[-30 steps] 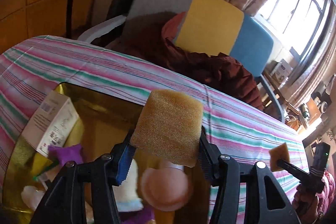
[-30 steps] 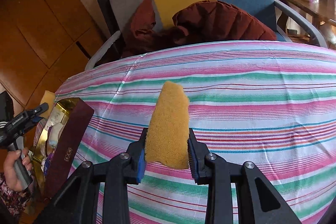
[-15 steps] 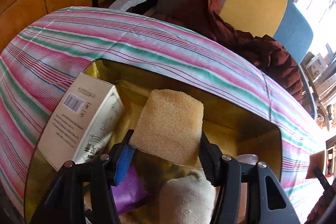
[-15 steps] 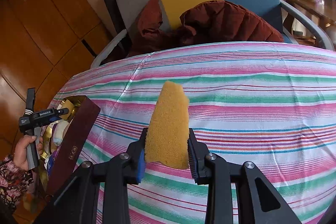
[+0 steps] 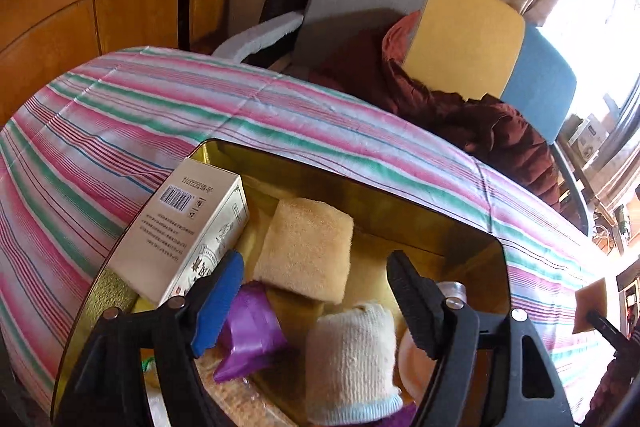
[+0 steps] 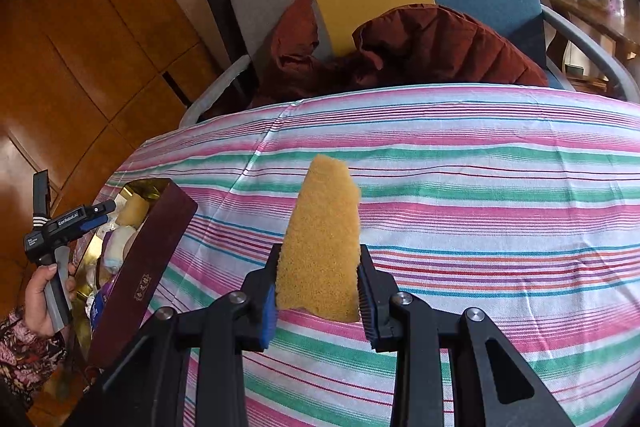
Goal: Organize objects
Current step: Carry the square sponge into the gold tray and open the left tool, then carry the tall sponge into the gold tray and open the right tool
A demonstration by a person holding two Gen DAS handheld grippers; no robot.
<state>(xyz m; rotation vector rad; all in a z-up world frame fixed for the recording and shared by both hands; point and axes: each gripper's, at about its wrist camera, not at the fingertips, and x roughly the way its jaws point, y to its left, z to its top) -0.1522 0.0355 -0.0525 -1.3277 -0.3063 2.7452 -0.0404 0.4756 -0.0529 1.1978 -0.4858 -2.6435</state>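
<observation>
Gold-lined box point(image 5: 460, 227): sitting open on the striped bench point(image 5: 140, 115), holding a white carton point(image 5: 180, 231) leaning on its left wall, a tan sponge point(image 5: 306, 251), a purple wrapper point(image 5: 252, 335) and a knit sock point(image 5: 352, 355).
Left hand-held gripper point(image 5: 316, 303): jaws opening, nothing between them, sponge lying loose beyond.
Right hand-held gripper point(image 6: 318, 303): clamping a second sponge point(image 6: 322, 243) above bare cloth.
Open room: striped cloth lying clear right of the box's maroon wall point(image 6: 140, 275).
</observation>
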